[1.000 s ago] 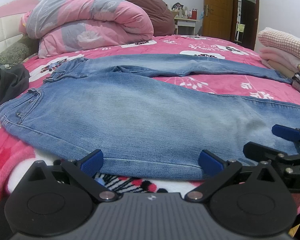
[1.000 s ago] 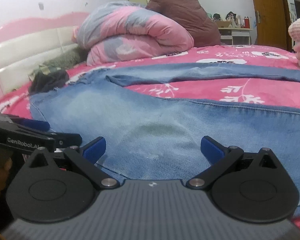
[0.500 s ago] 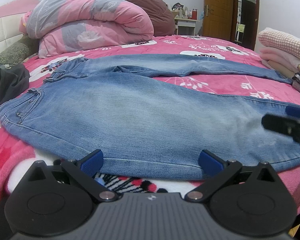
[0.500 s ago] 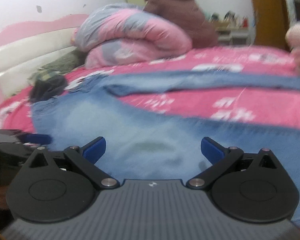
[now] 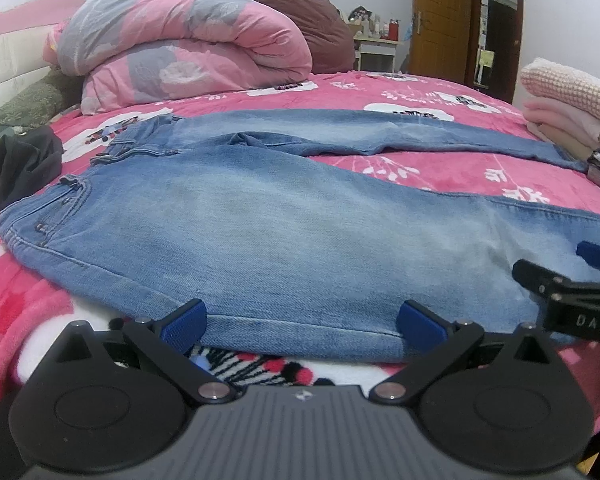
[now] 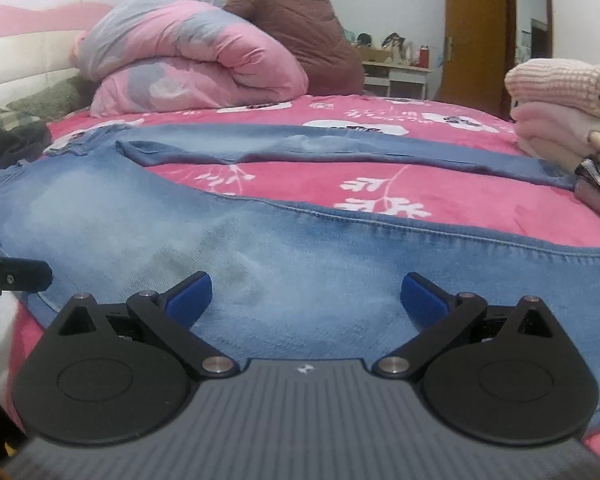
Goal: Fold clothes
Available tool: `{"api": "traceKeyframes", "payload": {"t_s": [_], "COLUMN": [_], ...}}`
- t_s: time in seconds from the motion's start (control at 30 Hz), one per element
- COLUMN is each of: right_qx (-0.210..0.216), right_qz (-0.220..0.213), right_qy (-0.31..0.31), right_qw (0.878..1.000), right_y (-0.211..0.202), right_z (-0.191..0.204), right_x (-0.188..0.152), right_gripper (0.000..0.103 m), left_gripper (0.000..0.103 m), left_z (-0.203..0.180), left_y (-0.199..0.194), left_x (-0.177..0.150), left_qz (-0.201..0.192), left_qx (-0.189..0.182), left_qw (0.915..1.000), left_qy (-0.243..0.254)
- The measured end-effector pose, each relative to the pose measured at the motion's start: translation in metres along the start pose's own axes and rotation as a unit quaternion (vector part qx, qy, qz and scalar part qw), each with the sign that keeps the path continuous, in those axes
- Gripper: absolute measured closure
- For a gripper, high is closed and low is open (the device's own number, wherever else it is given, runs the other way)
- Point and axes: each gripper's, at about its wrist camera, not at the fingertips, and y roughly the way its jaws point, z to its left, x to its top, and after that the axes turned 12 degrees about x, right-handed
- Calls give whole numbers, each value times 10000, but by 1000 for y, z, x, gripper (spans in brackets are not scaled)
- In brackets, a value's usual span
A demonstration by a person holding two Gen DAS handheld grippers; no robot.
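Observation:
A pair of light blue jeans (image 5: 268, 232) lies spread flat on the pink flowered bed, waistband at the left, one leg near me and the other leg (image 5: 380, 136) farther back. My left gripper (image 5: 302, 322) is open at the near hem edge of the thigh, with nothing between its blue pads. My right gripper (image 6: 306, 298) is also open, low over the near leg (image 6: 300, 264) farther right. It shows in the left wrist view as a black arm with a blue pad (image 5: 572, 280). The left gripper's tip (image 6: 8, 276) appears at the left edge of the right wrist view.
A rolled pink and grey quilt (image 5: 180, 44) and a brown coat (image 5: 296, 12) sit at the back of the bed. A stack of folded clothes (image 5: 572, 112) stands at the right. A dark garment (image 5: 16, 164) lies at the left. A wooden door (image 5: 440, 20) is behind.
The right gripper has moved to the right along the near leg and a little forward, after a blurred swing. The left gripper has stayed where it was. The jeans have not shifted.

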Motion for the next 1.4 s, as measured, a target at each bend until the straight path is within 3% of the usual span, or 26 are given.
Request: {"api": "traceKeyframes", "payload": {"t_s": [0.3,0.5,0.67,0.73,0.83,0.97,1.23,1.4], "right_qx": [9,-8,-9,-11,-12,8,38,45], "right_qz": [-38,-41,3,6,-5,-35,-58,-31], "right_qy": [-28,-38,-39,-43,-50,-71,-103,-119], "right_qw": [10000,10000,10000,10000,10000,10000,9999,9999], "right_y": [0,1,0,0,0,0,0,0], "right_z": [1,2,2,2,2,1,1,1], "right_x": [-2,-2,-1,-1,-2,-3,-4,-3], "right_gripper": [1,1,1,1,1,1,1,1], "left_gripper": [0,1,3,3,3,3,3,3], "left_z": [11,6,24,34,45,65,86,91], "left_y": [-6,23,69,64,47,28,11,39], "left_x": [17,43,36,25,7,-5,18,34], "left_qz": [-342,-766,-255,-377,-530,-559,-814,-442], "left_qx": [43,166,89,-19,105,117,247,443], "left_qw": [9993,9969,9995,9993,9985,9981,9946,9942], "left_qy": [-167,-72,-142,-84,56,-236,-594,-878]}}
